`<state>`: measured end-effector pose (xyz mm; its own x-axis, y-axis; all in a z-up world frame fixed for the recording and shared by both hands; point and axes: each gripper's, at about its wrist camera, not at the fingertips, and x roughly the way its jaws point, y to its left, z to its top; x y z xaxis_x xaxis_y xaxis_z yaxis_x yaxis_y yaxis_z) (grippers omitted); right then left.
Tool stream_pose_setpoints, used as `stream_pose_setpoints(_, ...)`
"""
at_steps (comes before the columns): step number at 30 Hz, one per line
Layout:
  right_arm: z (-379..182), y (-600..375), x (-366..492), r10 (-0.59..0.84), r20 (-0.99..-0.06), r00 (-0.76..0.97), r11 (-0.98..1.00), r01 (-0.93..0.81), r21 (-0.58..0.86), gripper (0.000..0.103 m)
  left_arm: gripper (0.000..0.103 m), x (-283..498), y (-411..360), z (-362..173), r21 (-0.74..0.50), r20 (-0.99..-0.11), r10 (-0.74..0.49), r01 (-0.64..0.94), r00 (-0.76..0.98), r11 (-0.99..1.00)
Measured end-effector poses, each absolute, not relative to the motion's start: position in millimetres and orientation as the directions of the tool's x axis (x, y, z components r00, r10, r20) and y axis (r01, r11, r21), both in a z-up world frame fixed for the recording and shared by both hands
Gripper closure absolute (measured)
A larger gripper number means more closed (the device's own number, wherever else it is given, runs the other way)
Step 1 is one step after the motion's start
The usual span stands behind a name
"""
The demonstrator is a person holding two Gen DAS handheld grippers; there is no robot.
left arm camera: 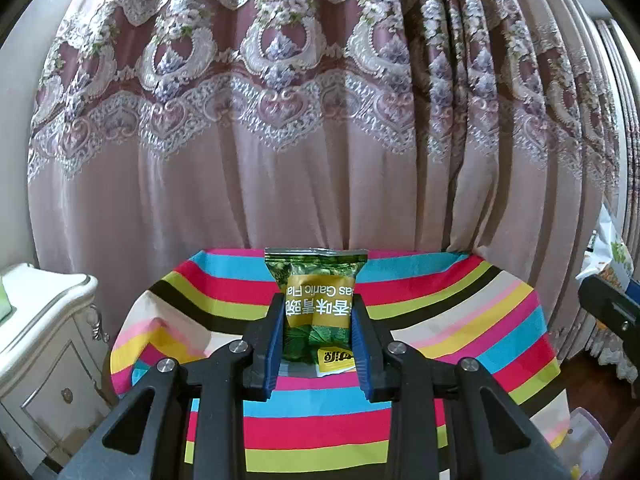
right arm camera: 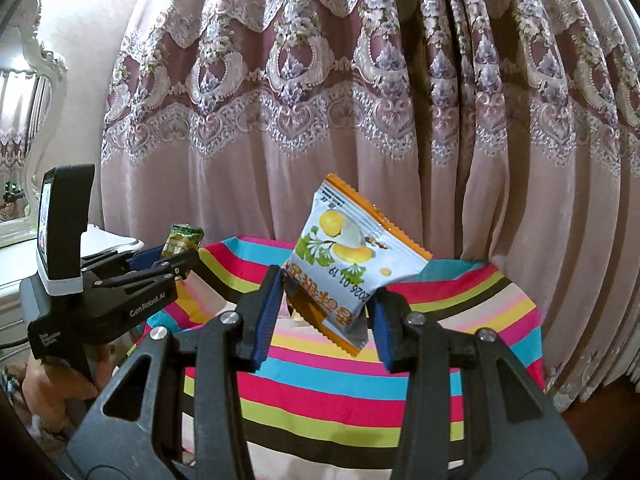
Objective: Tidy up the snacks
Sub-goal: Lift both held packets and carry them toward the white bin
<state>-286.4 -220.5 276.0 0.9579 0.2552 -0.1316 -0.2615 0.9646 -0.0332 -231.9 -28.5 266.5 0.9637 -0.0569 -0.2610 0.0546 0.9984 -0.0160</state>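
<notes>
Above the striped multicolour cloth (left arm camera: 460, 320), left gripper (left arm camera: 318, 336) clamps a green foil snack packet (left arm camera: 316, 280); right gripper (right arm camera: 324, 308) clamps a white-and-orange snack packet (right arm camera: 348, 256).

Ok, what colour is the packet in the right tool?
White packet with orange edges and yellow fruit pictures; clearest in the right wrist view.

The garlic pea packet (left arm camera: 316, 300) was green and gold; the ginkgo nut packet (right arm camera: 348, 264) white with orange edges; the cloth (left arm camera: 460, 320) multicoloured, striped; the curtain (left arm camera: 280, 120) pink, lace-patterned.
</notes>
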Motion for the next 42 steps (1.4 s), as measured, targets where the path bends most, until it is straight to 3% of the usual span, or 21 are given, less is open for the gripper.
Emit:
stream_pose_setpoints(9, 289, -233, -319, 0.247, -0.071, 0.966, 0.967, -0.251, -0.049, 0.058, 0.072, -256, -41, 287, 0.006, -0.199, -0.071, 0.074, 0.977, 0.997)
stream_pose_setpoints(23, 279, -276, -344, 0.173, -0.098, 0.980, 0.984, -0.176, -0.025, 0.058, 0.071, -281, -110, 285, 0.121, -0.241, -0.193, 0.227, 0.951, 0.966)
stream_pose_setpoints(35, 243, -348, -373, 0.038, -0.208, 0.977, 0.999, -0.036, 0.013, 0.058, 0.071, -307, -209, 249, 0.227, -0.366, -0.372, 0.469, 0.853, 0.853)
stream_pose_setpoints(42, 199, -402, -386, -0.063, -0.343, 0.937, 0.994, 0.088, 0.058, 0.058, 0.071, -320, -267, 215, 0.189, -0.517, -0.490, 0.652, 0.702, 0.734)
